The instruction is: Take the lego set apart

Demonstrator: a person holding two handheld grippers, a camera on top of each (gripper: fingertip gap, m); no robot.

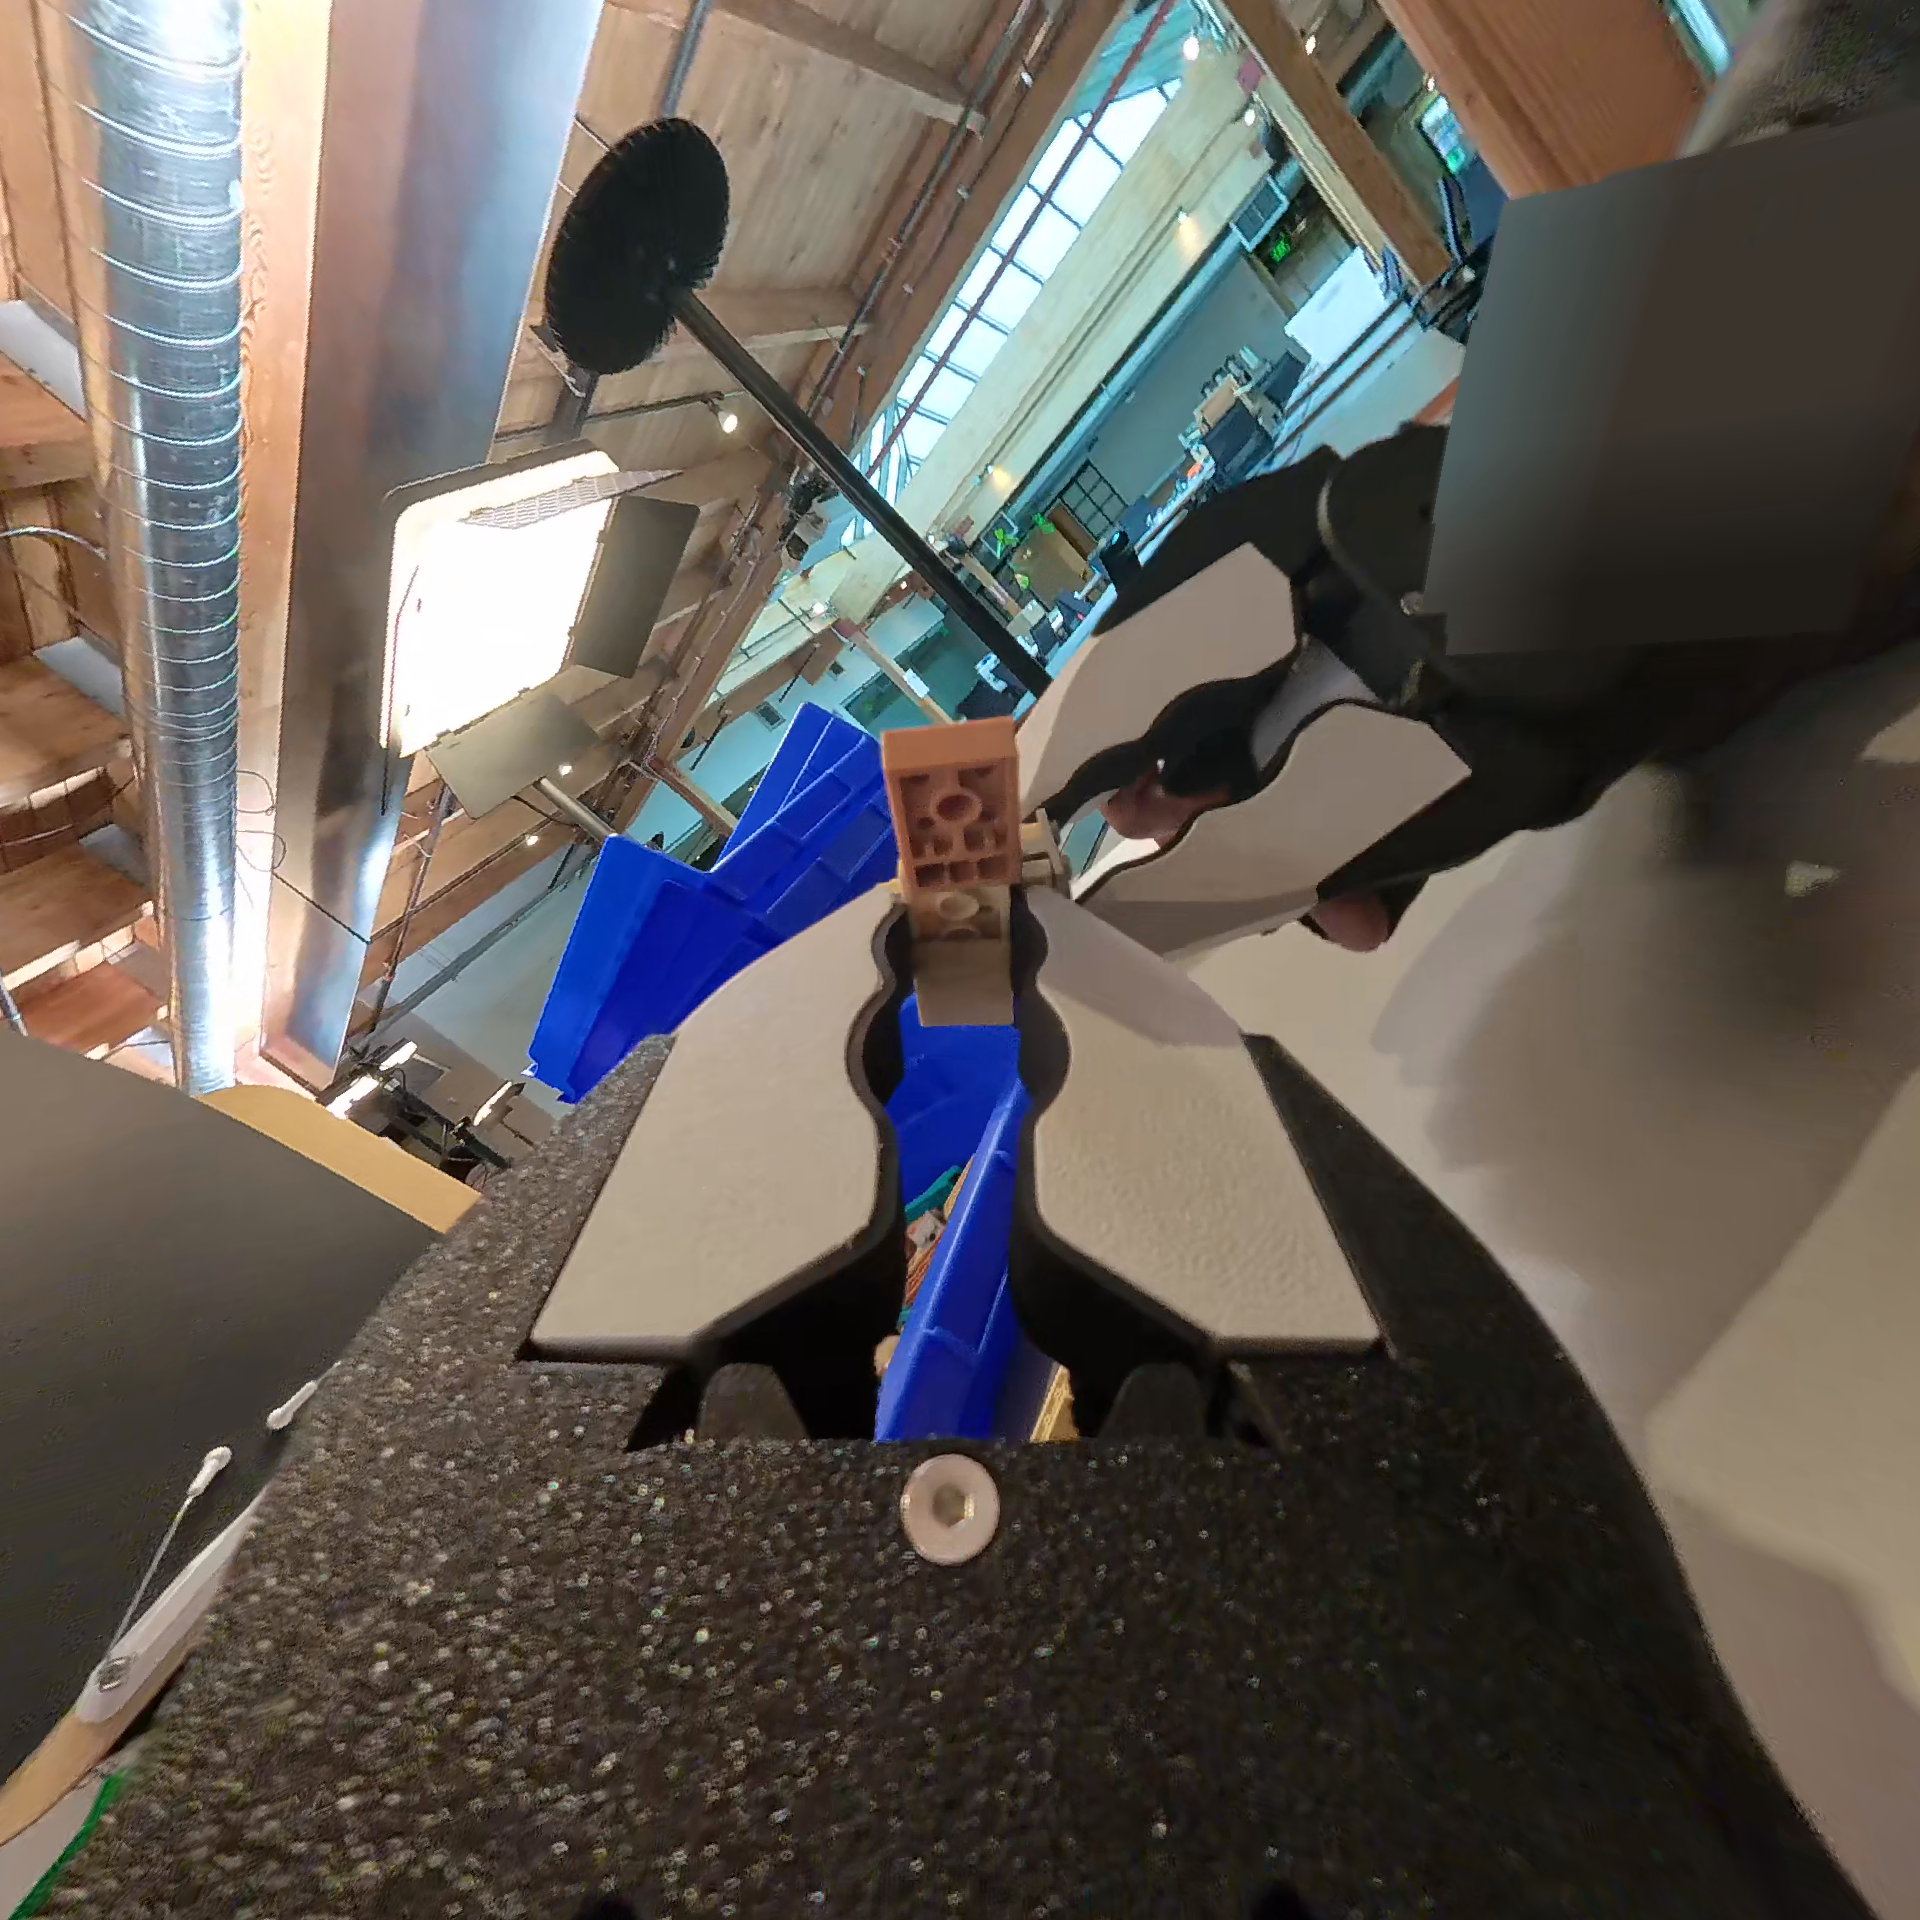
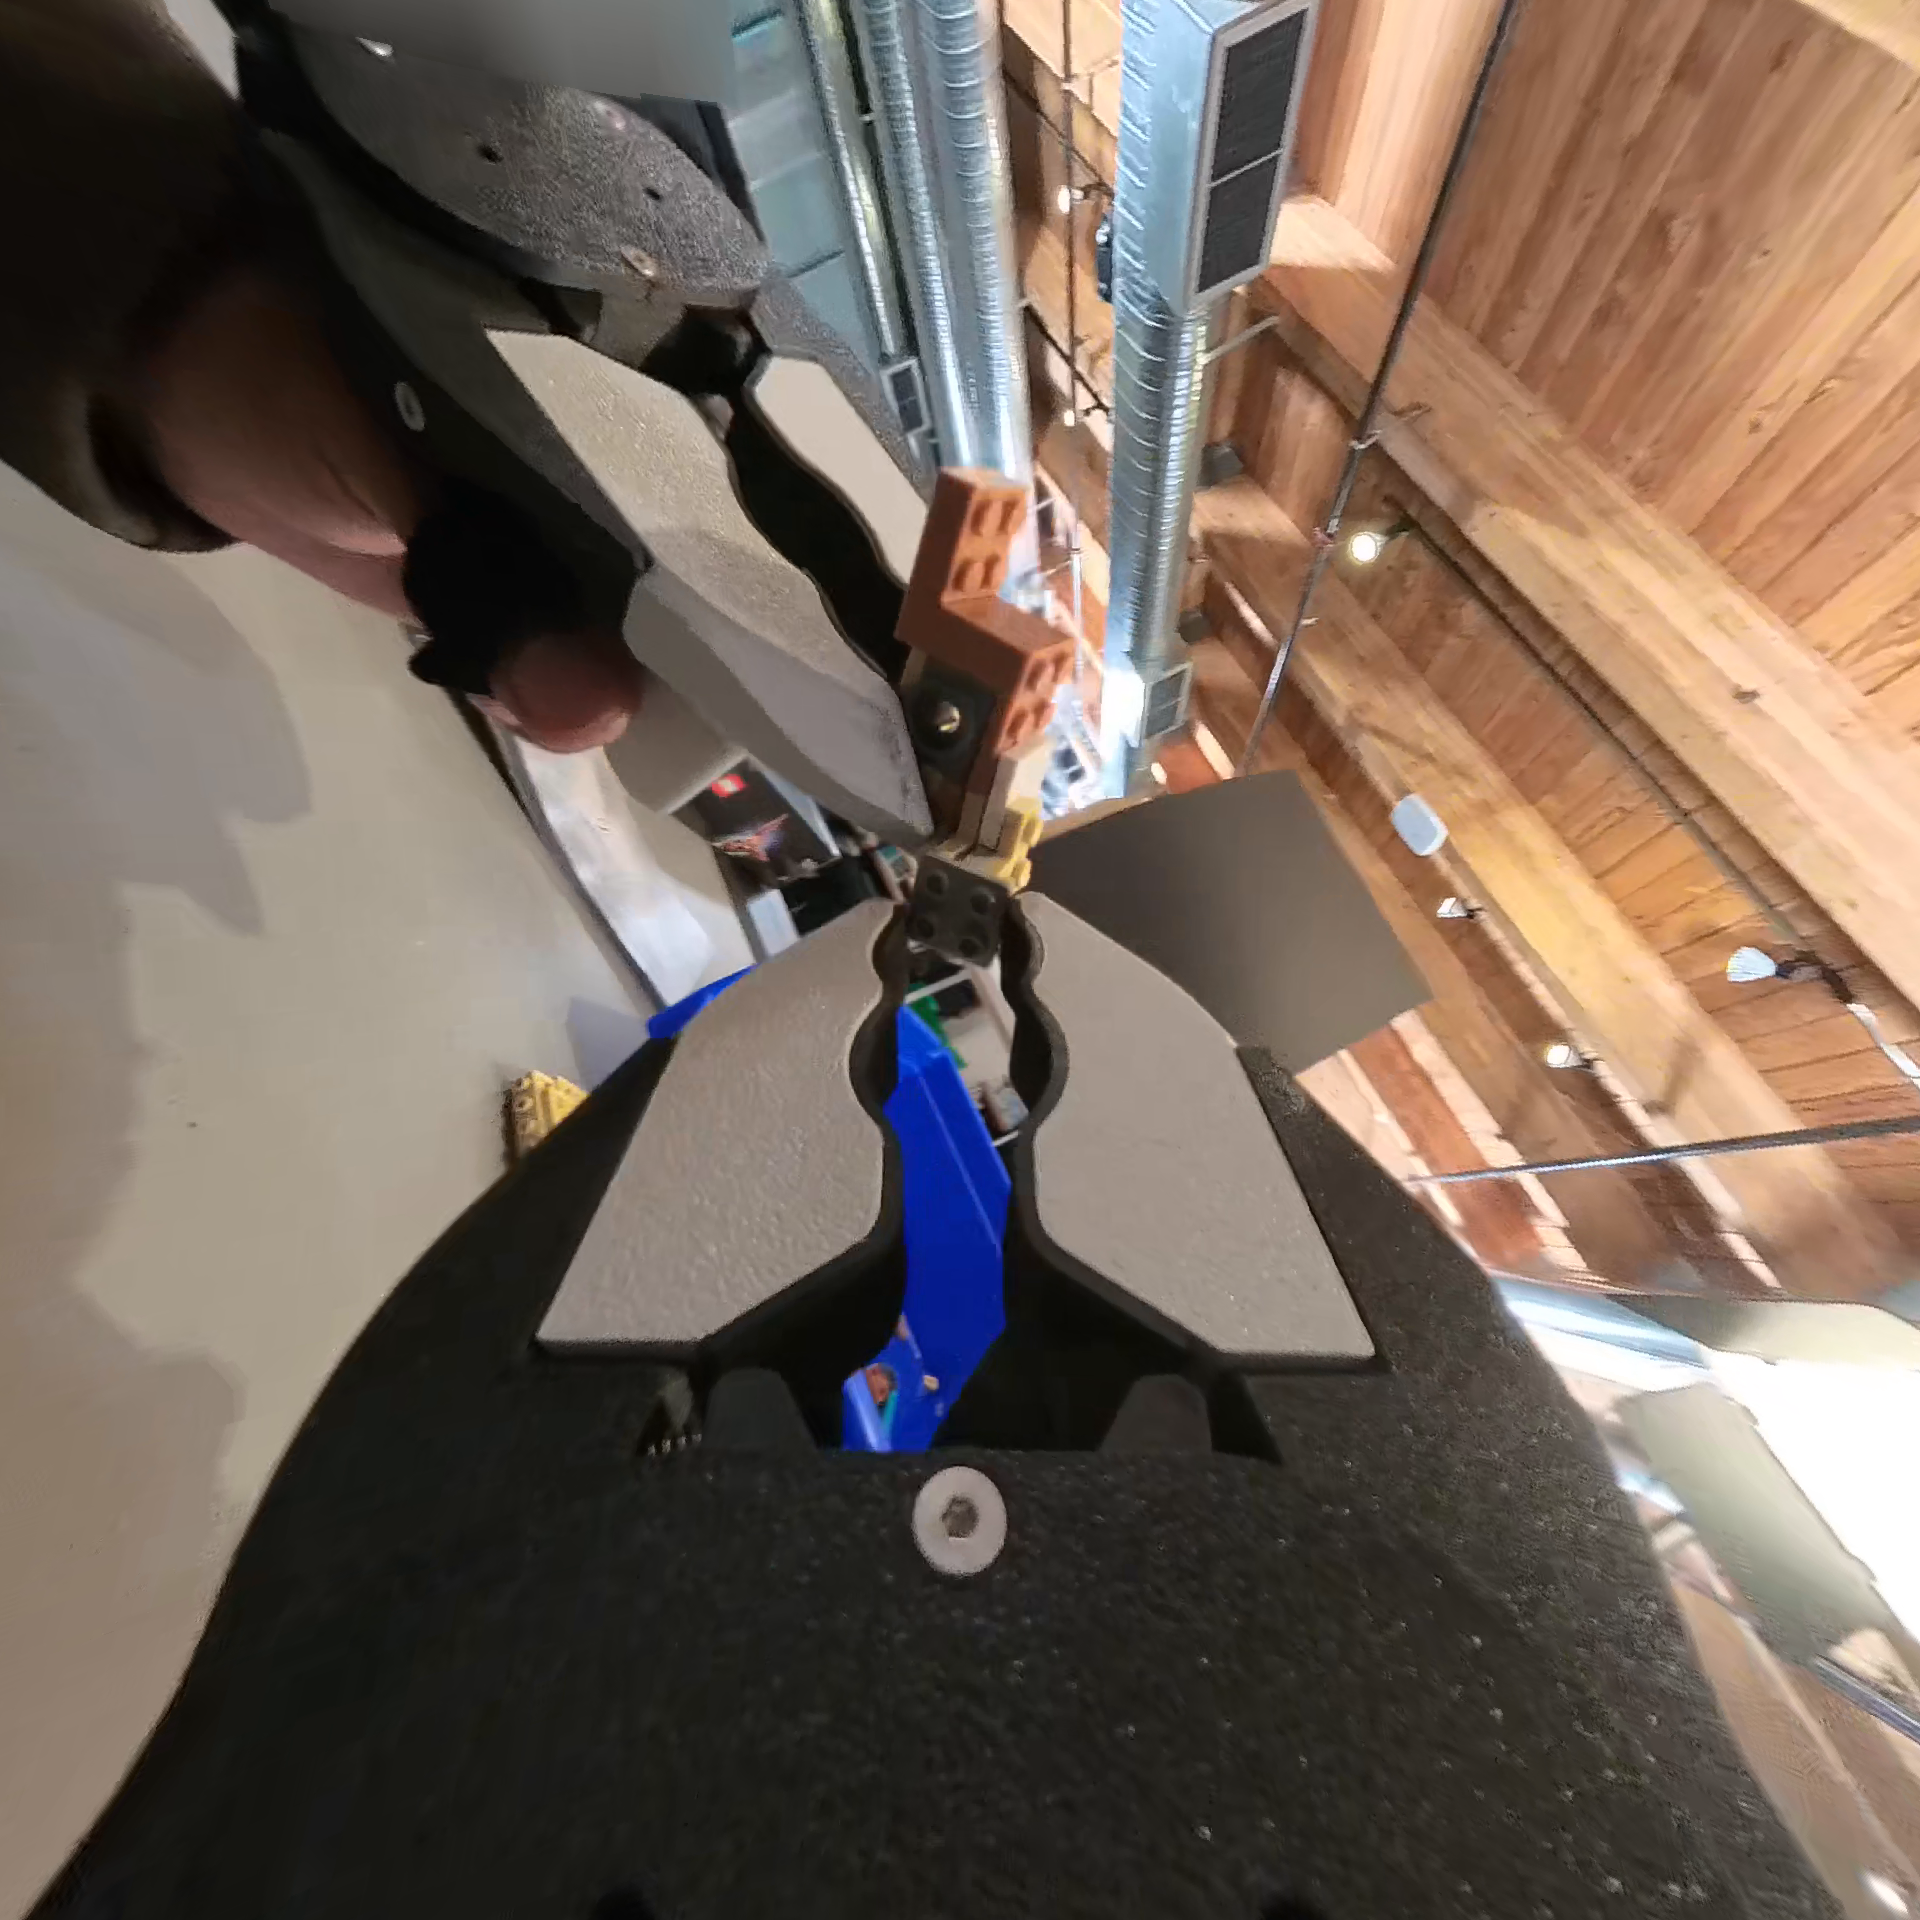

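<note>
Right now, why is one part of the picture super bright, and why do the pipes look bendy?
Left wrist view: the square ceiling light panel glares to pure white, and the wide lens curves the ribbed silver duct. Right wrist view: the ribbed silver pipes look smeared, the lower right corner washes out, and soft shadows fall on the pale wall.

- The blue bin (image 1: 956, 1247) shows only as a slice between the left gripper's (image 1: 958, 935) fingers; its contents are too small to tell.
- The tan brick's (image 1: 961, 961) sides hide behind those fingers.
- The yellow piece (image 2: 535, 1110) on the white table (image 2: 208, 935) is half covered by the right gripper (image 2: 956, 925).
- The hand (image 2: 312, 478) runs off the picture's left edge.
</note>
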